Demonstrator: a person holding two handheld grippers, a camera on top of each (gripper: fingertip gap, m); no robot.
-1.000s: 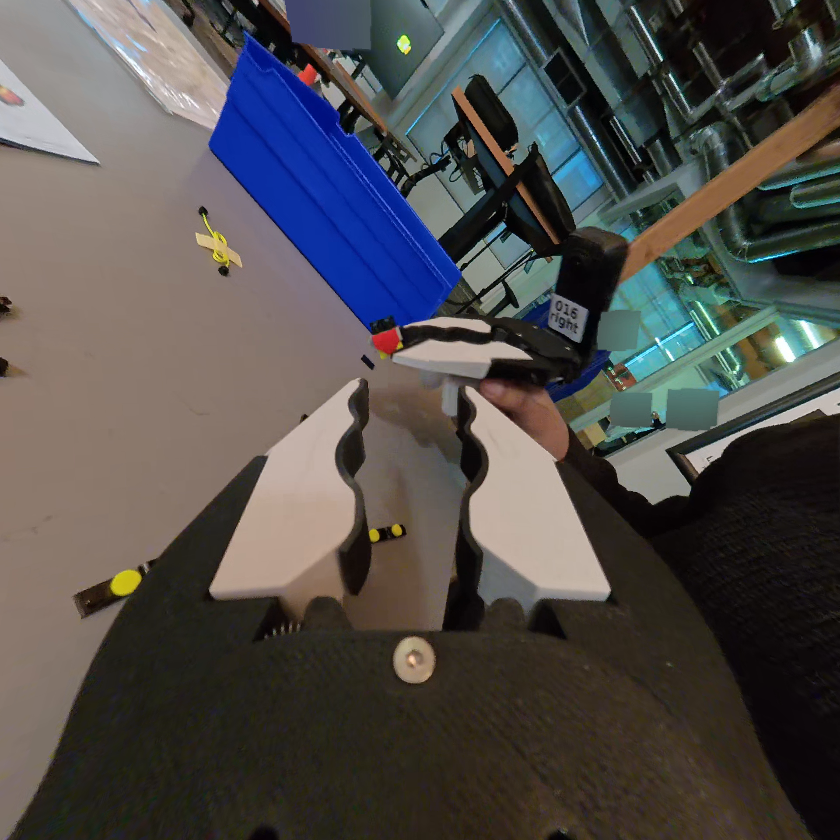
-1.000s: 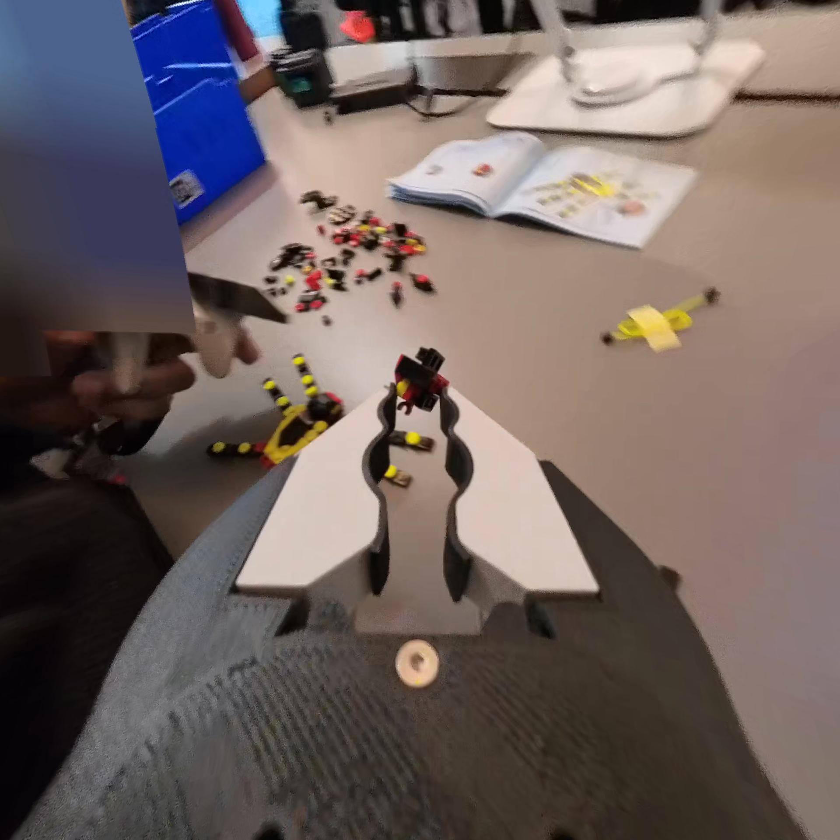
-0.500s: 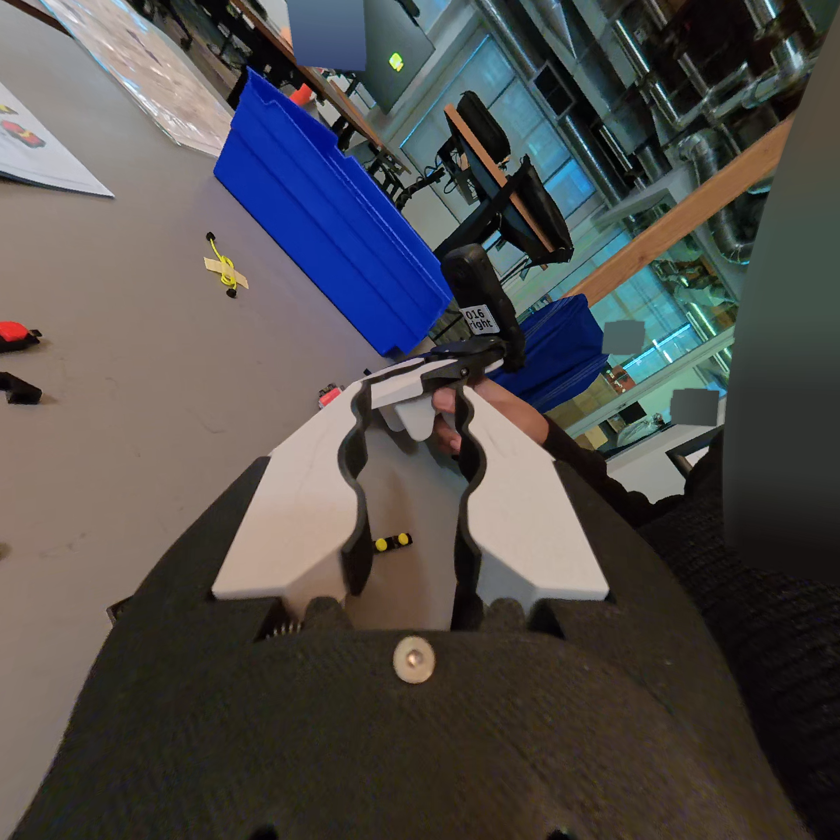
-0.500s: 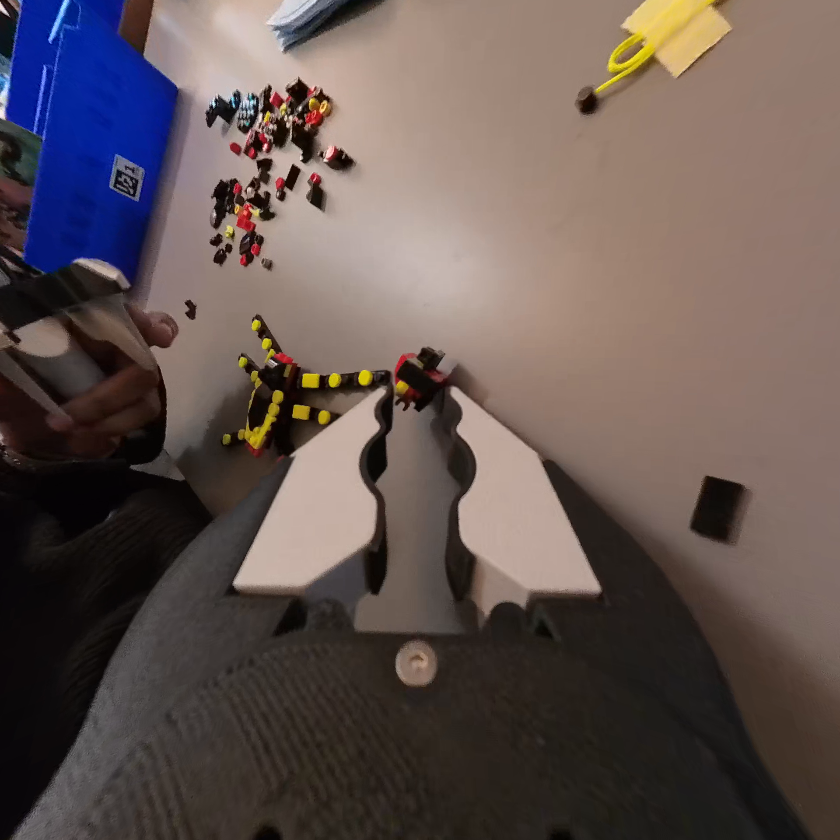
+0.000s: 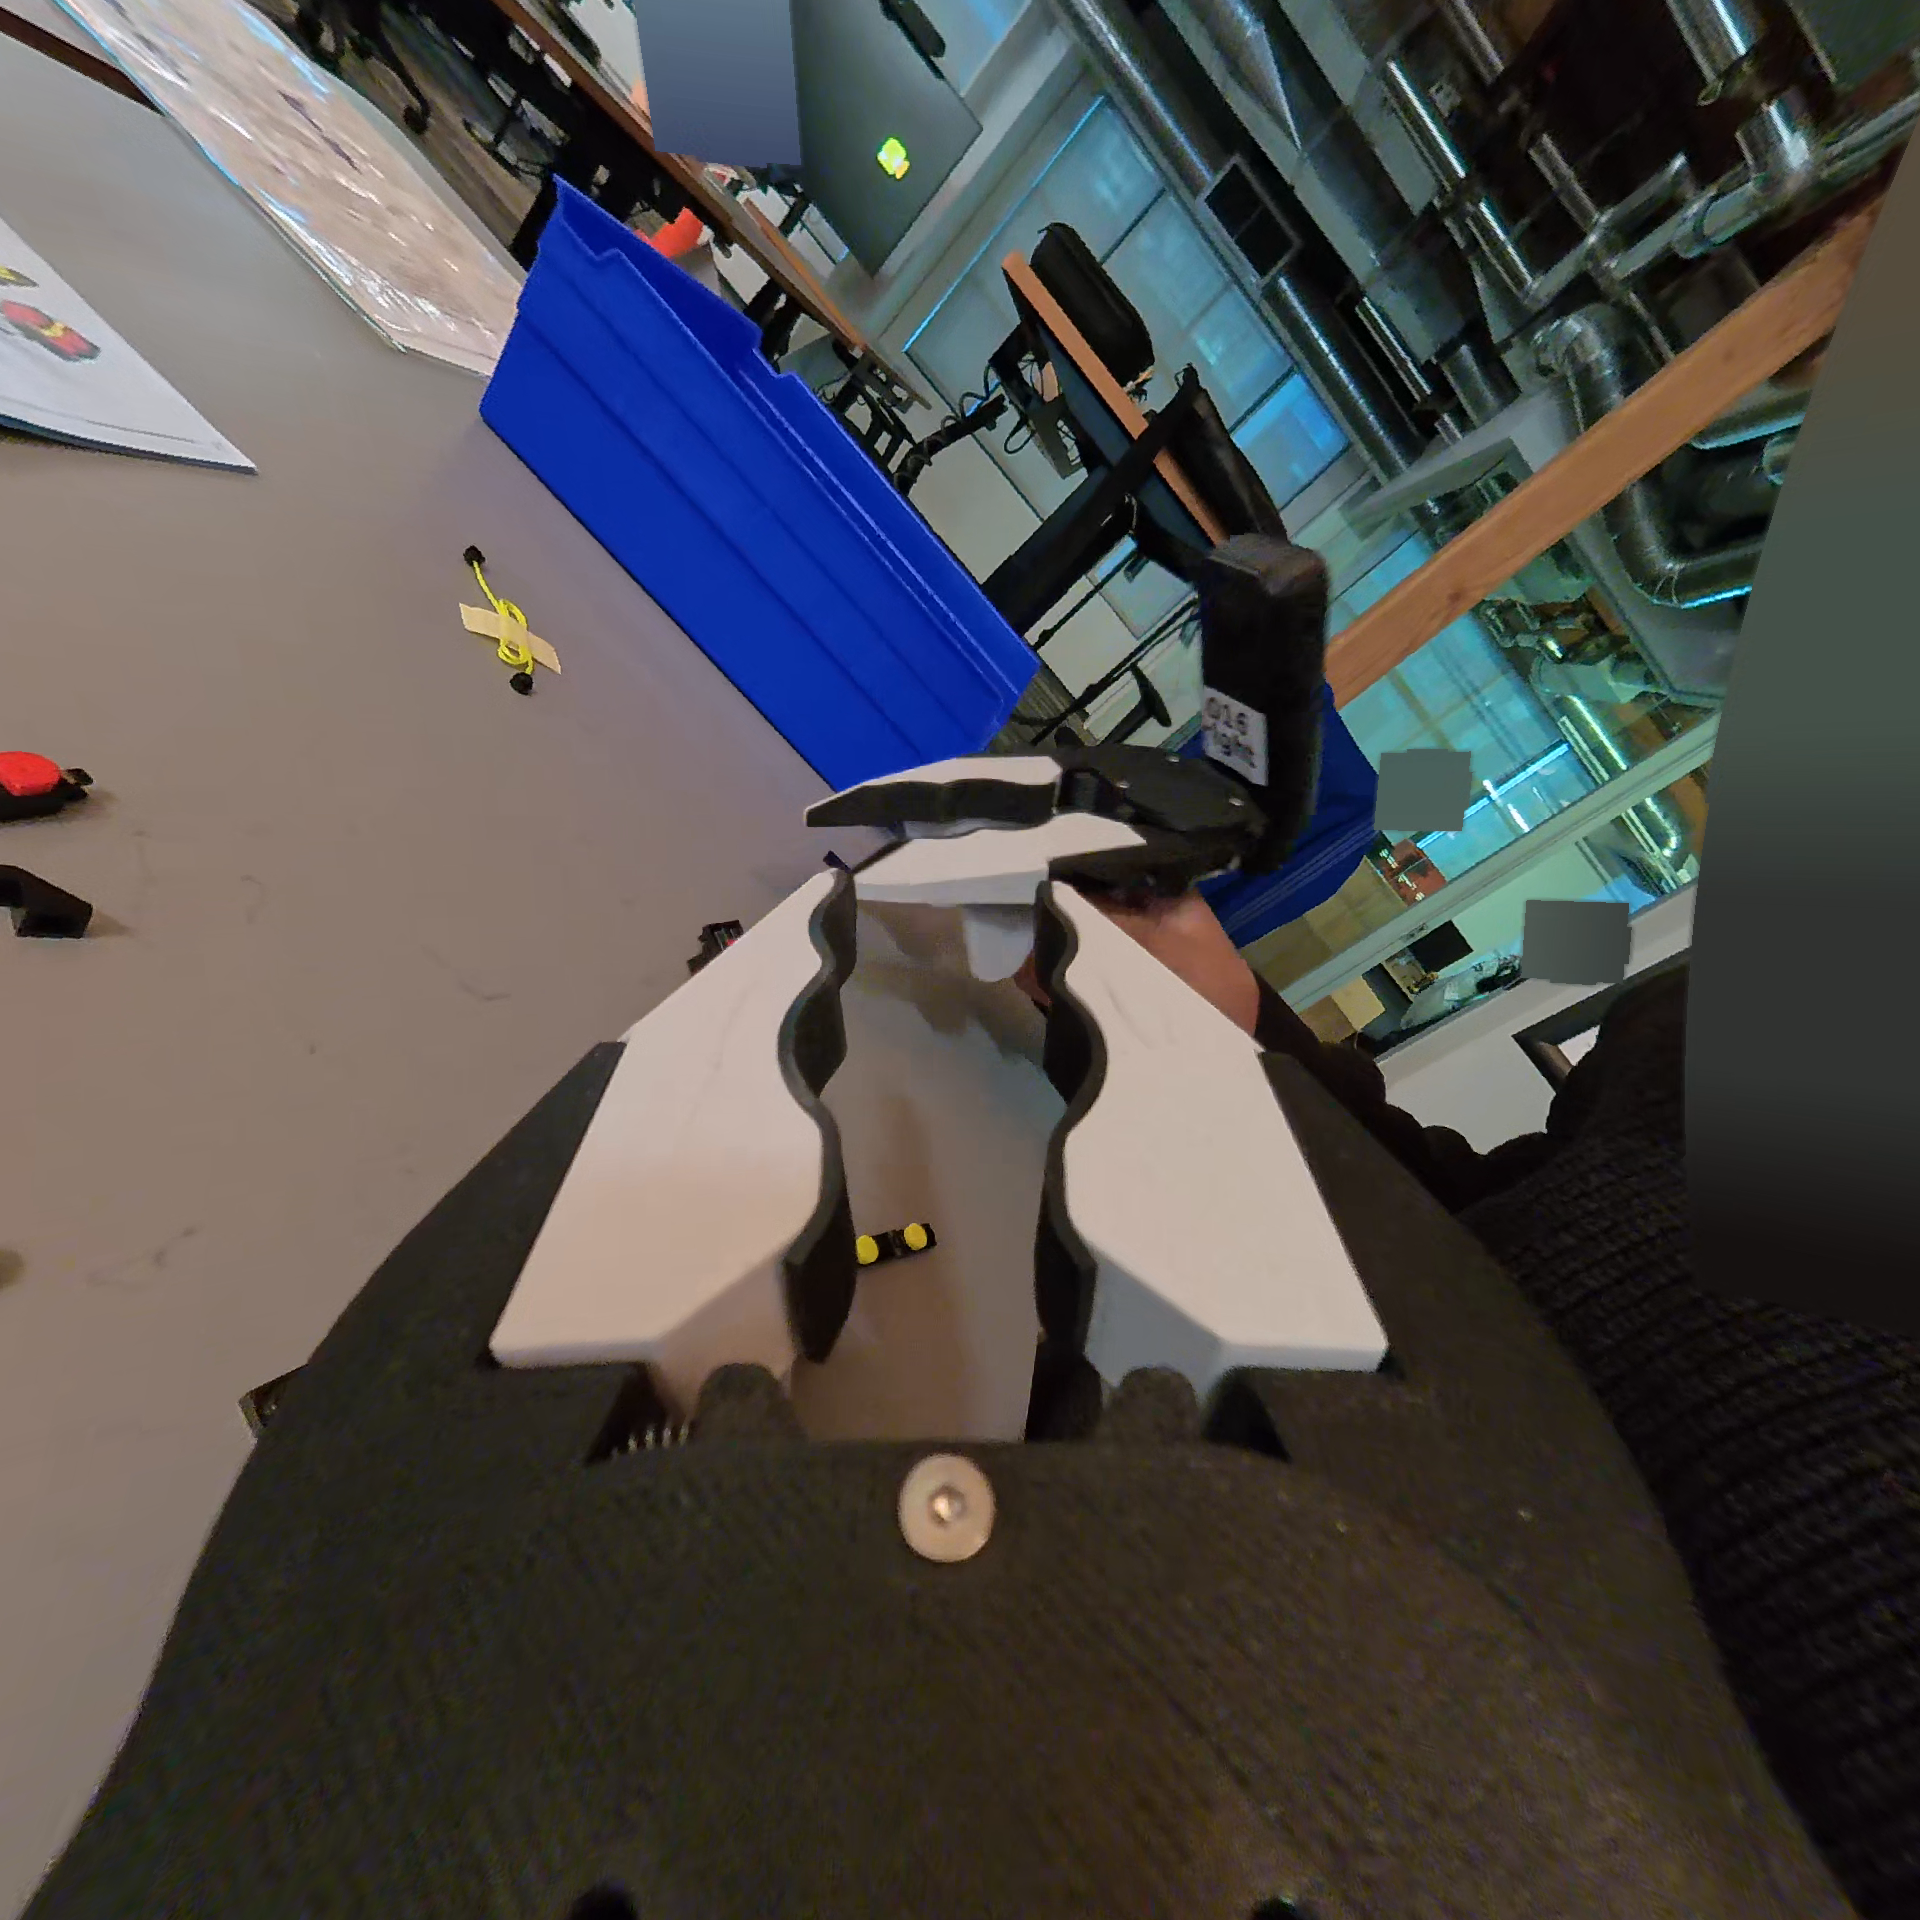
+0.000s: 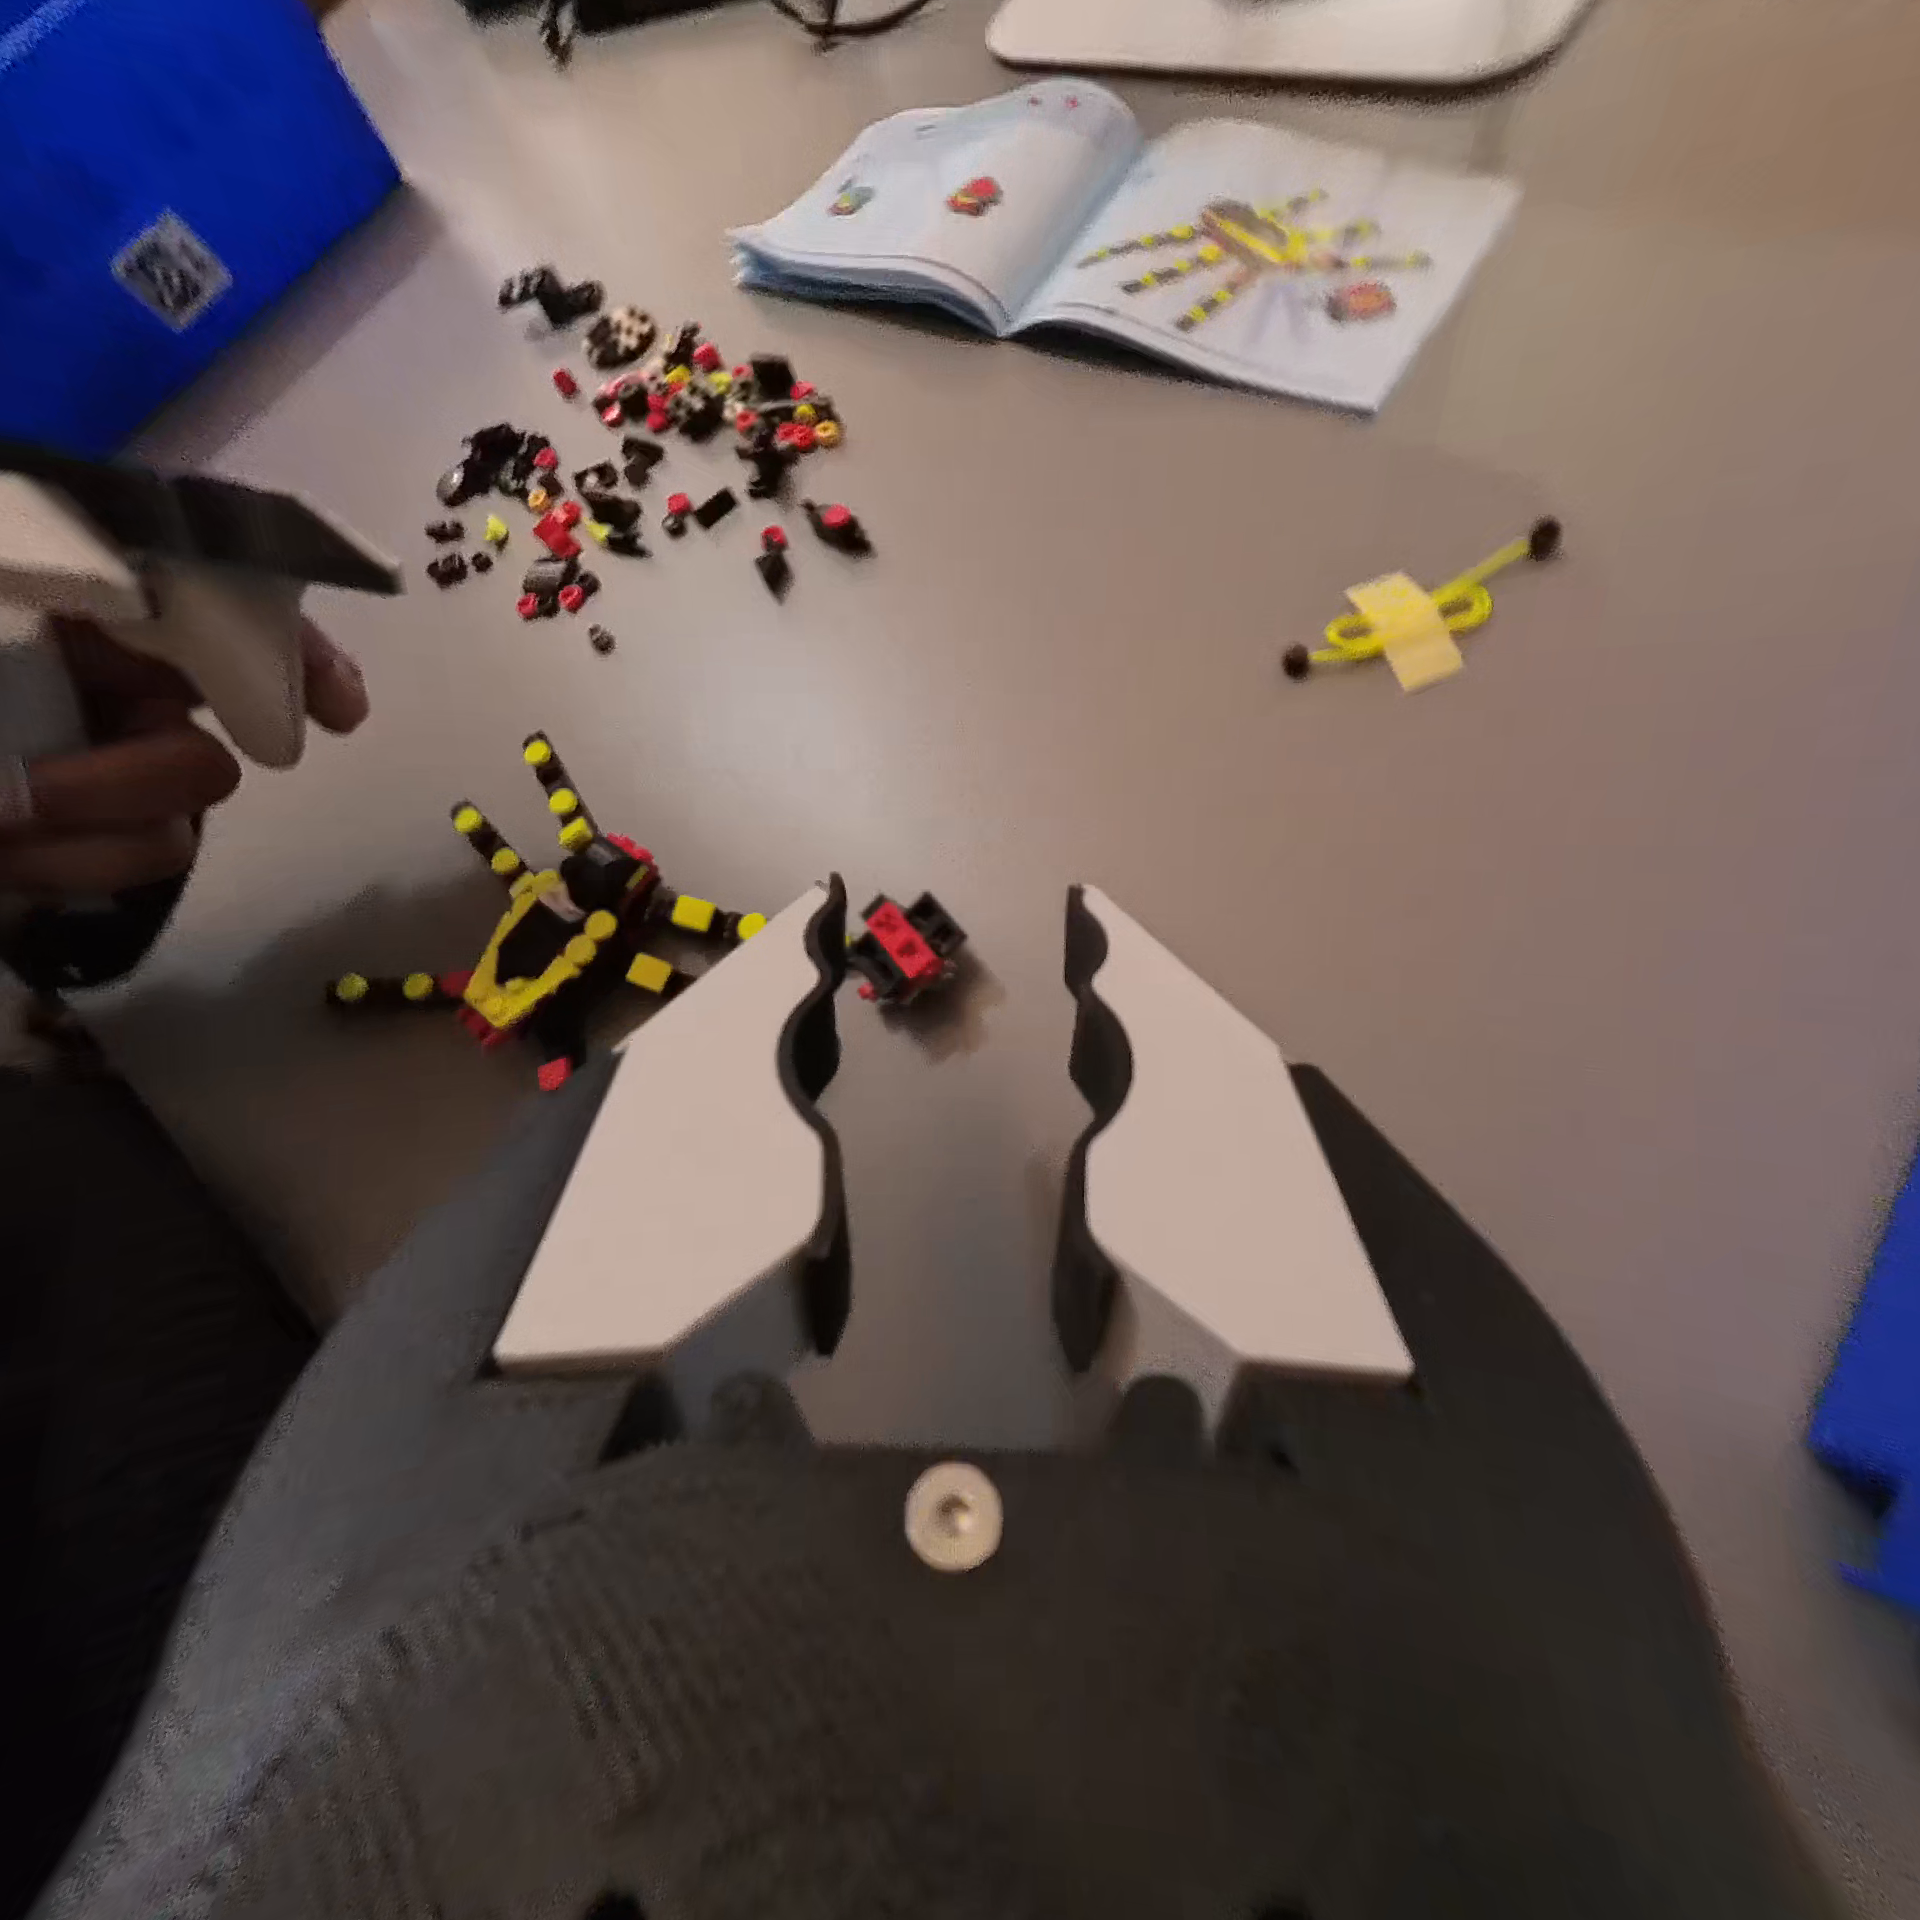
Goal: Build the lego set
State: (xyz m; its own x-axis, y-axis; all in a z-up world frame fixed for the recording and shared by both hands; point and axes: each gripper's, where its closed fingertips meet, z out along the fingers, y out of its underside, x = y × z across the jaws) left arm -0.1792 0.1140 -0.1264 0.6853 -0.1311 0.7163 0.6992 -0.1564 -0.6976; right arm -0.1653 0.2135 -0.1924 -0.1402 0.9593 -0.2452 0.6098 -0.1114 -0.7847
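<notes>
In the right wrist view my right gripper (image 6: 951, 904) is open and empty. A small red and black lego assembly (image 6: 909, 945) lies on the table between its fingertips, close to the left finger. The yellow and black spider model (image 6: 551, 935) sits just left of it. My left gripper (image 6: 208, 540) shows at the left edge, held in a hand. In the left wrist view my left gripper (image 5: 940, 894) is open and empty above the table. The right gripper (image 5: 935, 821) is just beyond its tips. A small black and yellow piece (image 5: 894, 1242) lies under its fingers.
A pile of loose red, black and yellow pieces (image 6: 644, 457) lies farther back, with an open instruction booklet (image 6: 1143, 239) behind it. A yellow cord with tape (image 6: 1403, 623) lies to the right. Blue bins (image 6: 135, 208) (image 5: 727, 499) stand on the table.
My right gripper brought the red and black assembly down to the table beside the spider model, opened and let it go. My left gripper stayed open and hardly moved.
</notes>
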